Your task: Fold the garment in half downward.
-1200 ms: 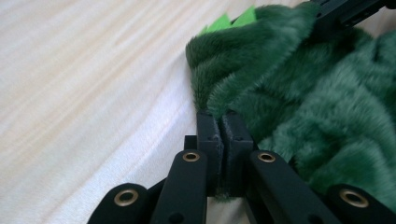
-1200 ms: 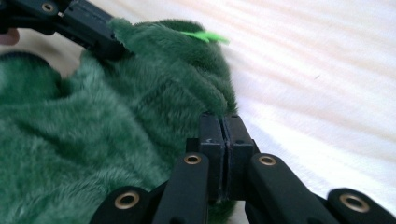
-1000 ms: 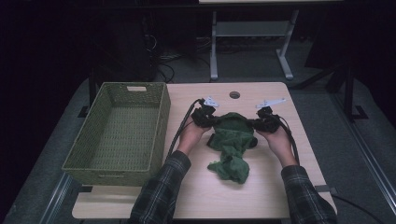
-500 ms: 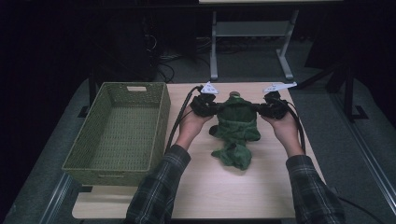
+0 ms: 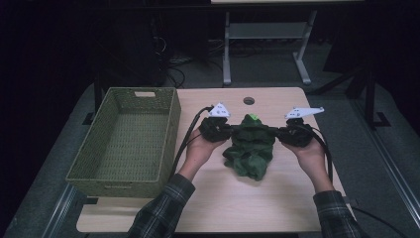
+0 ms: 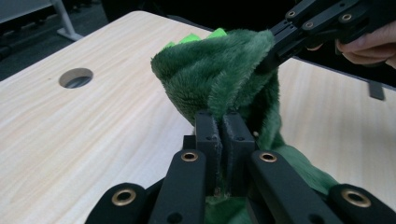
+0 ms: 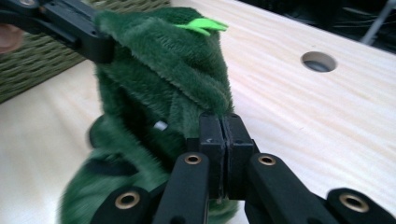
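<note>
A dark green plush cloth (image 5: pixel 251 146) with bright green spikes hangs between my two grippers above the middle of the wooden table (image 5: pixel 237 198). My left gripper (image 5: pixel 229 130) is shut on the cloth's left edge, and its jaws pinch the fur (image 6: pixel 219 79) in the left gripper view. On the right edge my right gripper (image 5: pixel 278 133) is shut too, with its pads closed on the fabric (image 7: pixel 163 74). The cloth's lower part droops onto the table. In each gripper view the other gripper grips the far edge.
An olive woven basket (image 5: pixel 126 141) stands on the table's left side, nothing inside it. A round cable hole (image 5: pixel 248 100) lies near the table's far edge. Metal table legs (image 5: pixel 227 44) and dark floor lie beyond.
Both grippers have risen and moved toward the far edge with the cloth. The cloth is stretched wider between them, and less of it lies on the table.
</note>
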`<state>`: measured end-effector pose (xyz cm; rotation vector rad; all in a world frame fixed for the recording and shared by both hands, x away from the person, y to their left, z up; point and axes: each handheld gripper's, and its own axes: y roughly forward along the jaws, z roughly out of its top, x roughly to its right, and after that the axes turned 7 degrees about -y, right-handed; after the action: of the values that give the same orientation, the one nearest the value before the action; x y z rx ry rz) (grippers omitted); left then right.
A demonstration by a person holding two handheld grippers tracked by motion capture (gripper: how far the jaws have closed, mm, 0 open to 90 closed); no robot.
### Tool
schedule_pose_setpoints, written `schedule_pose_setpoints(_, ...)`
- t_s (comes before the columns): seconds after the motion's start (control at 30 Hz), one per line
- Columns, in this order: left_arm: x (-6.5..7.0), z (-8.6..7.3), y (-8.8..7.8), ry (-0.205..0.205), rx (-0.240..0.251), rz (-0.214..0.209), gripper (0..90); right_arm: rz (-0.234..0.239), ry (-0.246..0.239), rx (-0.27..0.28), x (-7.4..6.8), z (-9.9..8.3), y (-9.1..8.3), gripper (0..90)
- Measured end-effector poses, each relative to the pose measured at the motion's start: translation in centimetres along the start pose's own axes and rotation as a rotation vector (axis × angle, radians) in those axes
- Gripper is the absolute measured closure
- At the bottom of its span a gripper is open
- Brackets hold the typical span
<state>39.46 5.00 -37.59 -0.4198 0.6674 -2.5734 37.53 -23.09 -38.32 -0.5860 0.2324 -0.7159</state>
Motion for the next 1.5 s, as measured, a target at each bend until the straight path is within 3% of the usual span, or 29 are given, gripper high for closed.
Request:
schedule_pose_setpoints(0.3,1.5,-2.8,-1.2,0.034,-0.028,-0.056,86.3,0.049,-0.046,0.017,-2.9,-2.5,-1.4,88.5)
schedule_pose_setpoints(0.6,2.5,-5.2,-1.5,0.096,-0.070,-0.085,86.3,0.108,-0.030,0.006,-5.2,-5.7,-1.6,88.2)
schedule_pose_setpoints(0.73,2.8,-6.0,-1.4,0.096,-0.095,-0.099,86.4,0.122,-0.044,-0.009,-6.1,-6.6,-1.7,88.0)
schedule_pose_setpoints(0.83,3.0,-6.7,-1.1,0.101,-0.108,-0.102,86.4,0.140,-0.050,-0.001,-6.6,-7.1,-1.7,88.0)
schedule_pose_setpoints(1.13,3.4,-9.0,0.4,0.104,-0.184,-0.127,86.4,0.177,-0.040,-0.078,-7.2,-8.8,-0.9,87.8)
schedule_pose_setpoints(1.5,3.8,-10.5,2.6,0.106,-0.251,-0.131,86.3,0.162,-0.050,-0.165,-7.3,-9.9,0.8,87.5)
